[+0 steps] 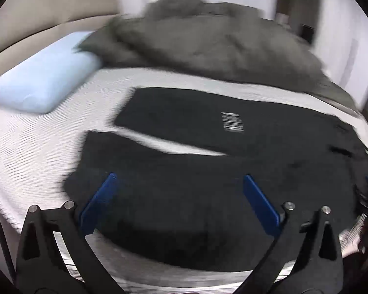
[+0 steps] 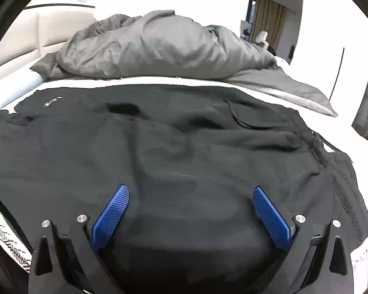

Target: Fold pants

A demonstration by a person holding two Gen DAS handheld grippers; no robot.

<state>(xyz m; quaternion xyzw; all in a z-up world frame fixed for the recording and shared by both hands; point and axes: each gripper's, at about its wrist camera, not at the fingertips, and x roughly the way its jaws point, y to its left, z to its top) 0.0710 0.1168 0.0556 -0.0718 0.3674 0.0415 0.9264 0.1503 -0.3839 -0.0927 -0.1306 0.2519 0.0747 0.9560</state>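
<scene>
Black pants (image 1: pixel 184 171) lie spread flat on a white bed (image 1: pixel 32 147). In the left wrist view both legs point left, with a wedge of sheet between them, and a white label (image 1: pixel 232 121) shows on the far leg. My left gripper (image 1: pixel 179 178) is open above the near leg, empty. In the right wrist view the pants (image 2: pixel 159 152) fill the middle, with the waistband and a pocket at the right. My right gripper (image 2: pixel 190 191) is open above the seat area, empty. The left wrist view is blurred.
A crumpled grey duvet (image 1: pixel 208 41) lies along the far side of the bed; it also shows in the right wrist view (image 2: pixel 159 46). A light blue pillow (image 1: pixel 44 80) sits at far left by a beige headboard (image 1: pixel 36 7). The bed's near edge runs below both grippers.
</scene>
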